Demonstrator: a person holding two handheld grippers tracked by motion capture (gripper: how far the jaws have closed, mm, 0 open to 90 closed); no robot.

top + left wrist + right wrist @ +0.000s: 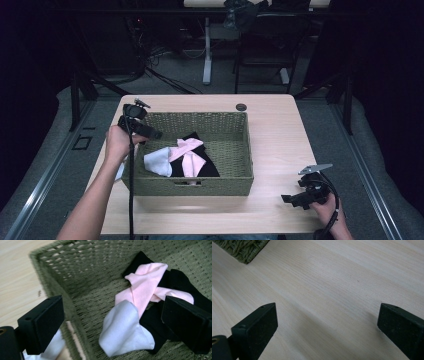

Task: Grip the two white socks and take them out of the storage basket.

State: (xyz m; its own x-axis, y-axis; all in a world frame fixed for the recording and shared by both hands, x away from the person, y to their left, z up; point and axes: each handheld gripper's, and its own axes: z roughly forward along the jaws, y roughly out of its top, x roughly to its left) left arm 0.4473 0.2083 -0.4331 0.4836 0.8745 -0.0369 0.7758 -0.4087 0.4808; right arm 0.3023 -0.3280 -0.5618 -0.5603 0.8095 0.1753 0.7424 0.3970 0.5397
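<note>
A green woven basket [210, 186] stands mid-table. Inside lie a white cloth [157, 162], a pink cloth [187, 152] and a black cloth [205, 169], bunched toward the left and front. My left gripper [154, 134] hangs open above the basket's left rim, aimed inward. In the left gripper view its jaws stand wide apart around the white cloth [125, 332], with the pink cloth [145, 287] and black cloth [180, 280] beyond, above the basket floor [100, 292]. My right gripper [288, 199] is held open over bare table at the front right, nothing between its jaws [327, 325].
Another white piece [53, 347] lies outside the basket's left wall, by the left hand [120, 172]. The basket's corner [244, 247] sits well ahead of the right gripper. A small dark round inset [241, 107] marks the table's far edge. Chairs and cables stand beyond the table.
</note>
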